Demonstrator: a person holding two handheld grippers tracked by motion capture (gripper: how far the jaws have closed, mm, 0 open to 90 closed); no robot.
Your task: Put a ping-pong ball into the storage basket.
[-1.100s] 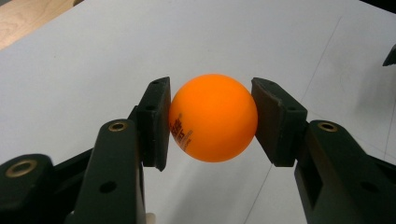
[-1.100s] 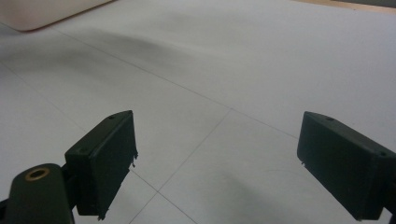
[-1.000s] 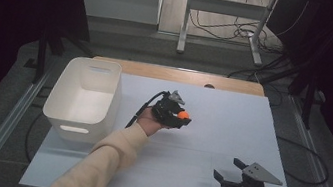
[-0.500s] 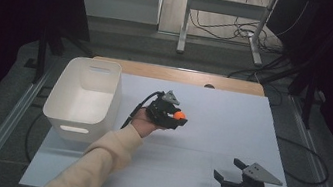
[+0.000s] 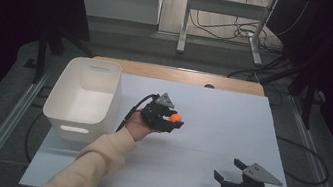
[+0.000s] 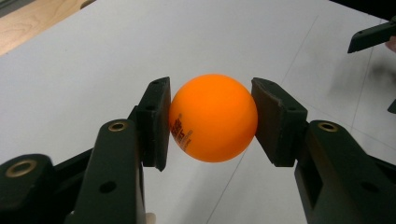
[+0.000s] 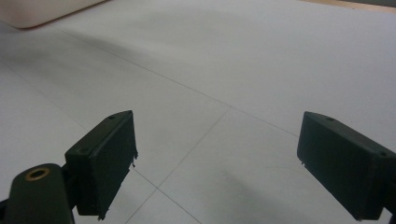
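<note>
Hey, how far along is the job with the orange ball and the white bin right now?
Done: the left gripper is clamped on the orange ball, which looks lifted off the white tabletop. In hand: carrying it, with the ball to the right of the white bin. Left: the bin looks empty, so probably moving over it and releasing. The right gripper sits open near the table's front edge.

1. Left gripper (image 5: 176,120) w/ the orange ball (image 5: 176,118) clamped between its pads has shifted a bit across the bench (image 5: 223,107), toward the white bin (image 5: 83,98), vs a sec ago.
2. Ball moved along w/ it; now sits closer to the bin's right wall, gap betw. gripper and bin narrower.
3. Left forearm and sleeve (image 5: 92,163) swung slightly the same way, angle across the bench a touch steeper.
</note>
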